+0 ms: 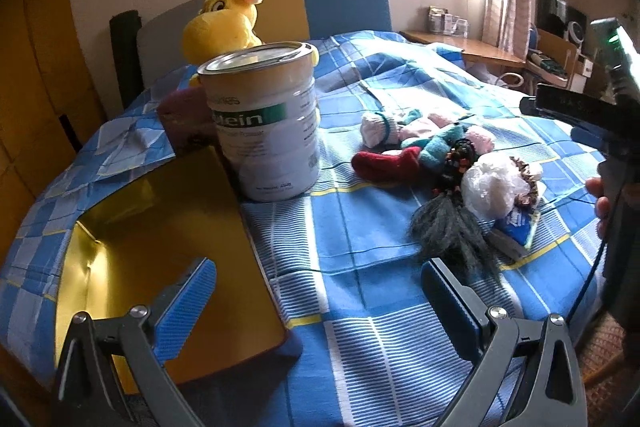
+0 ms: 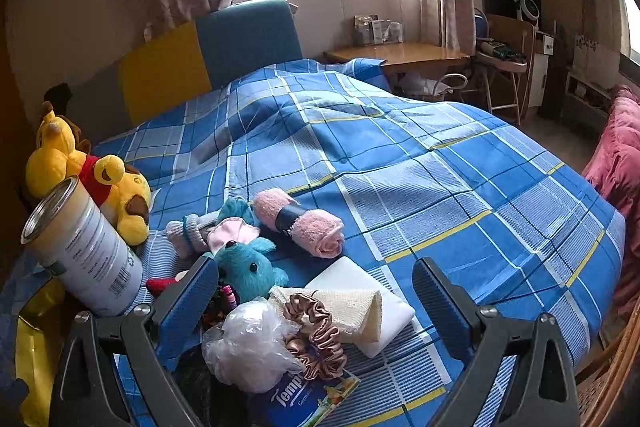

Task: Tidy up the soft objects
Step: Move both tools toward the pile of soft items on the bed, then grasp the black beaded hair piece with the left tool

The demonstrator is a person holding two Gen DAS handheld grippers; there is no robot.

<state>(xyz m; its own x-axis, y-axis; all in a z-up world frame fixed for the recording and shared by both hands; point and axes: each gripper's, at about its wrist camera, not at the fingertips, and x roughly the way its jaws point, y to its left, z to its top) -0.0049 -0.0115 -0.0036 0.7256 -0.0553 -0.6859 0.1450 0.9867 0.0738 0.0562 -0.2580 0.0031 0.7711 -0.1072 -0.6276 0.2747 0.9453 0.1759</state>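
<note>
A pile of soft things lies on the blue plaid bed (image 2: 400, 163): a teal plush (image 2: 248, 267), a rolled pink towel (image 2: 300, 223), a crumpled clear plastic bag (image 2: 248, 343), a brown satin scrunchie (image 2: 316, 335), a cream cloth (image 2: 352, 307) and a red sock (image 1: 384, 163). My right gripper (image 2: 316, 287) is open and empty, just above the bag and scrunchie. My left gripper (image 1: 320, 283) is open and empty over bare bedding, between an open gold-lined box (image 1: 160, 251) and the pile. A dark tassel (image 1: 452, 231) lies beside its right finger.
A tall white protein tin (image 1: 268, 123) stands by the box. A yellow giraffe plush (image 1: 224, 23) and a yellow bear plush (image 2: 116, 187) sit behind it. A tissue pack (image 2: 296, 395) lies under the bag. A desk (image 2: 400, 53) and chair (image 2: 504, 67) stand beyond the bed.
</note>
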